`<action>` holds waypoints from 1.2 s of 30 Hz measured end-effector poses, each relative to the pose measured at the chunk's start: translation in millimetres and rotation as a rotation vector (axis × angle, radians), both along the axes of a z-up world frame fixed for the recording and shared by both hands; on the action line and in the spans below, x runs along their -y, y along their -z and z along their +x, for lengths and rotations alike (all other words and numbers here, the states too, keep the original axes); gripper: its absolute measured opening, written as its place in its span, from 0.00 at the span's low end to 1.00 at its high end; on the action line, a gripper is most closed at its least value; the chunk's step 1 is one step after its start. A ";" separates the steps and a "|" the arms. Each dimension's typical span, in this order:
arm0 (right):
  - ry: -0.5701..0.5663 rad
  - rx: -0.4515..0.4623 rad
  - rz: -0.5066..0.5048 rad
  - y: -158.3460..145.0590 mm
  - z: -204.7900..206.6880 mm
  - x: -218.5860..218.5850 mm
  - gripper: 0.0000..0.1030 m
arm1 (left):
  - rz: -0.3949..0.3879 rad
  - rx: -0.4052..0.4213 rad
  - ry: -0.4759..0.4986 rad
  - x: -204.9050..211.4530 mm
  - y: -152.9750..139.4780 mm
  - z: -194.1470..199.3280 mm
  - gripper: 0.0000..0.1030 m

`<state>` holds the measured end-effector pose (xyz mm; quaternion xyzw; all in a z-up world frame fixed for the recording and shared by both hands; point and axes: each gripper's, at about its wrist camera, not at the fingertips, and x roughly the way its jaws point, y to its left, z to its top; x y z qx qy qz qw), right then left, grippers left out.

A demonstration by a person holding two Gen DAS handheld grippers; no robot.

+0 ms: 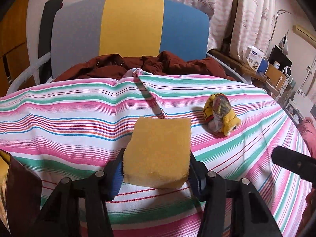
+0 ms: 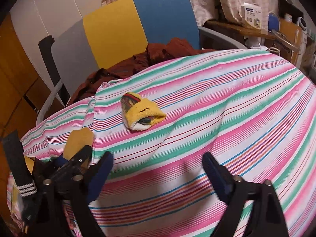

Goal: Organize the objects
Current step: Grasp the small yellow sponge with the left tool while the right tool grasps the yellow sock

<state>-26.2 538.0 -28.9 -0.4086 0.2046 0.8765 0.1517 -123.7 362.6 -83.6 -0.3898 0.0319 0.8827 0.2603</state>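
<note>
Sponge work first: the left claw has its blue pads pressed on the near sides of a yellow rectangular foam sponge, which rests on the pink, green and white striped cloth over the tabletop, probably gripped for moving. Right claw hangs wide open and empty above the cloth, likely free for the rolled yellow sock bundle lying farther back
</note>
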 end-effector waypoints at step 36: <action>0.136 0.032 0.096 34.5 -28.5 -22.1 0.51 | -0.069 -0.158 0.077 -11.8 -12.7 37.2 0.54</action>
